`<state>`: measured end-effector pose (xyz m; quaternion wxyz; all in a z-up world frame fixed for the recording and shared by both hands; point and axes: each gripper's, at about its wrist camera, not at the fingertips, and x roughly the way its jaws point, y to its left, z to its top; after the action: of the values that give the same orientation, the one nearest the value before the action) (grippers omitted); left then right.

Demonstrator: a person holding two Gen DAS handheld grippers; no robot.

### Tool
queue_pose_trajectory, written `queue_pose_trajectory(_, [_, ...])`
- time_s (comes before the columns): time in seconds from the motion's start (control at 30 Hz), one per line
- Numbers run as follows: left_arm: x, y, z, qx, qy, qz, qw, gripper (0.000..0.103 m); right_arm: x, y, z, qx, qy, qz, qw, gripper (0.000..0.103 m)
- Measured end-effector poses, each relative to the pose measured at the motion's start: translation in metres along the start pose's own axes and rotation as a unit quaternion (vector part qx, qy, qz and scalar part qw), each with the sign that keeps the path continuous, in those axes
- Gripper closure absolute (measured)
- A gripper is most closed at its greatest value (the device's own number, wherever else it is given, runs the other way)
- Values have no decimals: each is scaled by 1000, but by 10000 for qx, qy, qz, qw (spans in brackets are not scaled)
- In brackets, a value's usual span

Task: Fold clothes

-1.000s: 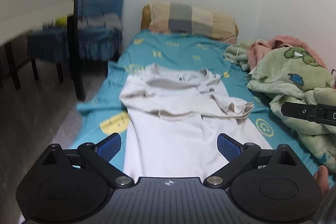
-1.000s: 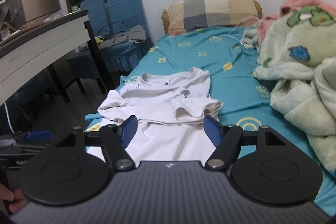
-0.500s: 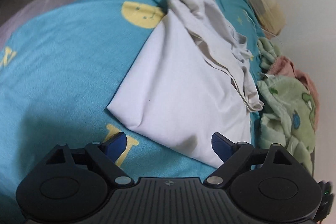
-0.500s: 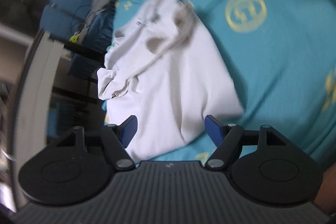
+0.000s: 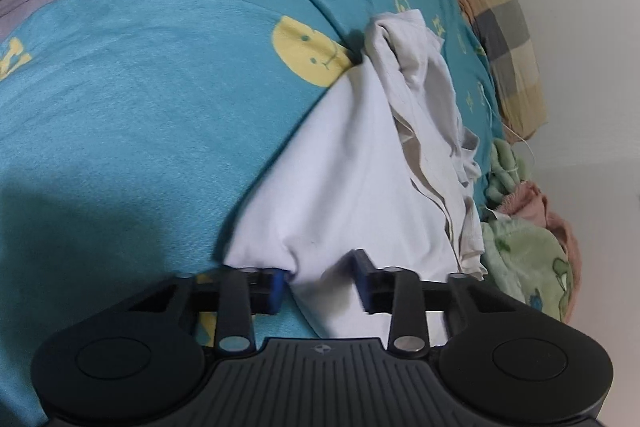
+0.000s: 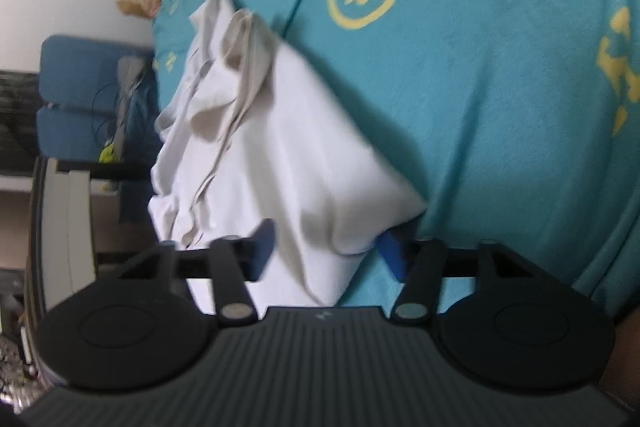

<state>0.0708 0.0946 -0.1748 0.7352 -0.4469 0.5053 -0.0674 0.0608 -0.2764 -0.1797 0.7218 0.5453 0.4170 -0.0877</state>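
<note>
Item 1: white T-shirt (image 5: 352,187), lying on the teal bed sheet (image 5: 120,99), its sleeves already turned in over the chest. The hem end lay nearest us, the collar end farthest beyond the jaws.

Left gripper (image 5: 320,279): jaws narrow and closing, with a bunched hem corner of the T-shirt between them. The left pad (image 5: 277,289) touched the cloth; the other pad stood just clear, so we judged the pinch not yet made.

Right gripper (image 6: 326,251): jaws likewise narrow and closing around the opposite hem corner (image 6: 340,223). The view was blurred, but the cloth sat between both pads without a firm squeeze that we could see.

Handling, as we judged it: light, limp, thin cotton; no stiffness, not fragile, liable to slip from a shallow bite and to sag between the 2 holds. We thought the best hold was deep on each hem corner, through both layers, lifted evenly.

Nearby: green blanket (image 5: 528,267) right of the left jaws; checked pillow (image 5: 504,39) far ahead.
</note>
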Motion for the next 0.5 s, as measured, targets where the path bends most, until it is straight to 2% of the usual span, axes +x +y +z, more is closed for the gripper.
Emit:
queue_pose_trajectory(0.03, [0,0,1,10,-20,2,10000,82,0,-2,1,2,-43,-56,10000,71])
queue_pose_trajectory(0.07, [-1,-1,2,30,-42,-18,10000,90,1,-2,3,-27,-63,-67,10000,81])
queue_pose_trajectory(0.1, [0,-2,2,43,-66,-35,10000,91,2,-2,4,-89,-57,-28,9999,89])
queue_pose_trajectory(0.27, [-15,-13,3,205,-299,-259,9990,95,-4,13,3,-487,-222,168,9984,93])
queue_pose_trajectory(0.5, [-74,-62,0,585,-549,-543,9953,97,-52,43,-2,-927,-546,516,9929,94])
